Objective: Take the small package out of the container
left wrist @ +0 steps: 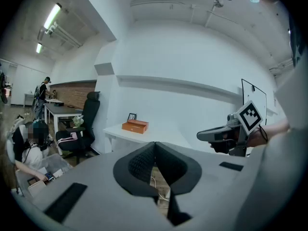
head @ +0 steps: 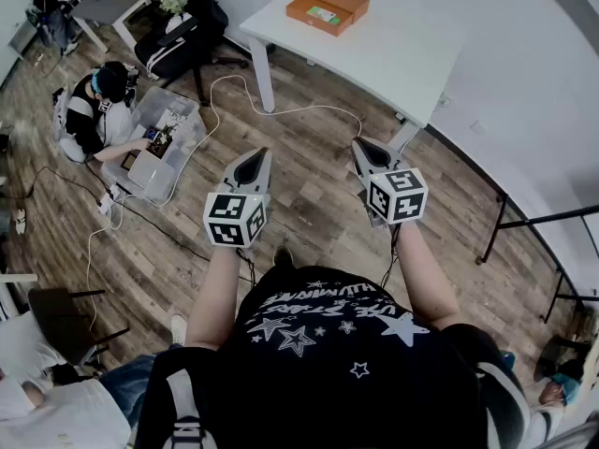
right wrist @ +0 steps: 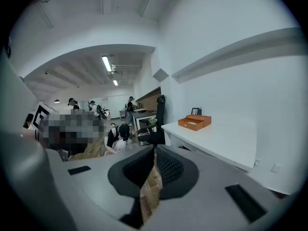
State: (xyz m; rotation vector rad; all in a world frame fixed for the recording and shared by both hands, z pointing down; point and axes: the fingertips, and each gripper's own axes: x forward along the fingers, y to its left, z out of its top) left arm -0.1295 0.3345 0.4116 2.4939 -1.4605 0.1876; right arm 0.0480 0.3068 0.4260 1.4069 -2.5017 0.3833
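You are at the approach step, with nothing picked up. Your left gripper point(head: 251, 162) has its fingers pressed together with nothing between them, and your right gripper point(head: 367, 148) looks the same: its fingers meet at the tips and only floor point(head: 309, 195) shows through the gap beneath. Both are held up in the air over that floor, side by side and level. The container point(head: 327, 8), an orange box, sits on the white surface point(head: 402, 54) well ahead of both pairs of fingers, a little nearer the line of your right fingers than your left. What seems to be the package point(head: 324, 14), a pale green-faced item, lies in the box's open front half, untouched. The next move calls for closing the distance until the box is just below your fingers, then spreading one pair wide before lowering it into the box. Your other fingers may need to steady the box wall, since a light box could slide or lift with the package.
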